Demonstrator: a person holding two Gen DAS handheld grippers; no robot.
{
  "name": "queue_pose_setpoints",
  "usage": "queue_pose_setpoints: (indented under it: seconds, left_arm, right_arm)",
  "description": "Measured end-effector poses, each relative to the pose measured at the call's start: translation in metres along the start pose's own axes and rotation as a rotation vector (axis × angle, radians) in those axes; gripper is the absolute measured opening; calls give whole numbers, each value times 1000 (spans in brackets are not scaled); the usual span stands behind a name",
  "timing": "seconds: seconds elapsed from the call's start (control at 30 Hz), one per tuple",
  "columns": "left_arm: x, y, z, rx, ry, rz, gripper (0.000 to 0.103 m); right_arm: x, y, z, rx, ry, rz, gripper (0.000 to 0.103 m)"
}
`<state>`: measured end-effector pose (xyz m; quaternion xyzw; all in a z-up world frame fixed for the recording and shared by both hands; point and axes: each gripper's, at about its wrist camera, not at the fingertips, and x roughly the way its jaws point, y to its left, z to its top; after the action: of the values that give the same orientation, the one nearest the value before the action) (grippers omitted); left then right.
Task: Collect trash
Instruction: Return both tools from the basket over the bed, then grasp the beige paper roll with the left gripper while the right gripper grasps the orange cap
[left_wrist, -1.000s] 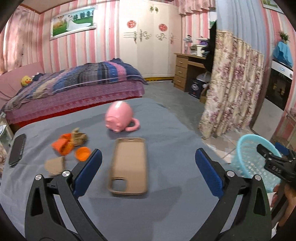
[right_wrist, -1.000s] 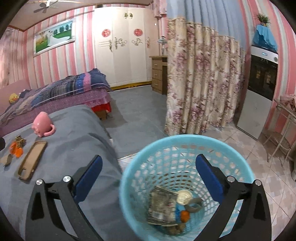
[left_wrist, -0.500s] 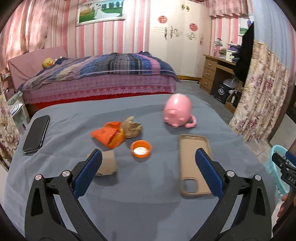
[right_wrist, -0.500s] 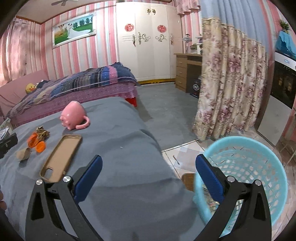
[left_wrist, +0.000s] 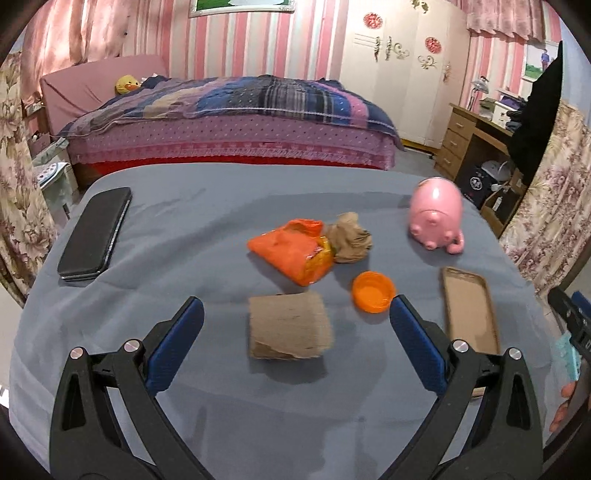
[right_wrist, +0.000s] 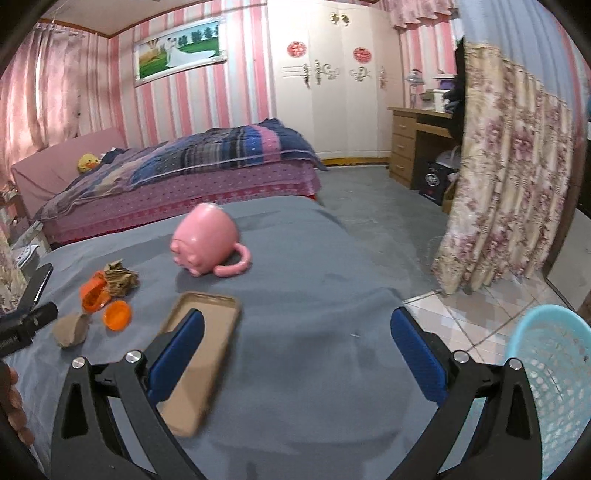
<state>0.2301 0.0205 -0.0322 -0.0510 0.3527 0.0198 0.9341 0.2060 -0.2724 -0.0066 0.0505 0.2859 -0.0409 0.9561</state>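
Observation:
On the grey cloth table (left_wrist: 207, 236) lie a flattened cardboard tube (left_wrist: 290, 329), an orange wrapper (left_wrist: 293, 249), a crumpled brown paper (left_wrist: 349, 236) and an orange cap (left_wrist: 373, 291). My left gripper (left_wrist: 295, 343) is open, its jaws wide either side of the cardboard tube and just short of it. My right gripper (right_wrist: 297, 356) is open and empty over the table's right part. The same pieces of trash show in the right wrist view: cardboard tube (right_wrist: 72, 329), orange cap (right_wrist: 118, 315), brown paper (right_wrist: 120, 278). A light blue trash basket (right_wrist: 554, 373) stands on the floor at the right.
A pink pig mug (left_wrist: 437, 218) lies on its side, a tan phone case (left_wrist: 469, 310) is beside it, and a black phone (left_wrist: 96, 238) rests at the table's left. Behind are a bed (left_wrist: 229, 122), a desk (left_wrist: 476, 140) and a floral curtain (right_wrist: 506, 177).
The left gripper has swung left and closer, so the cardboard tube now sits between its jaws. The right gripper has turned away from the basket toward the table.

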Motion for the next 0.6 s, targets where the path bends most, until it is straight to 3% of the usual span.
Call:
queue_pose_setpoints:
  seconds: [0.23, 0.43, 0.6]
  left_arm:
    - [4, 14, -4, 5, 11, 23, 97]
    - [13, 15, -6, 5, 47, -3, 97]
    - [17, 10, -11, 36, 61, 1, 97]
  right_arm:
    - [18, 27, 2, -43, -7, 39, 99]
    - [29, 27, -15, -106, 48, 27, 99]
    - [23, 17, -14, -99, 17, 19, 99]
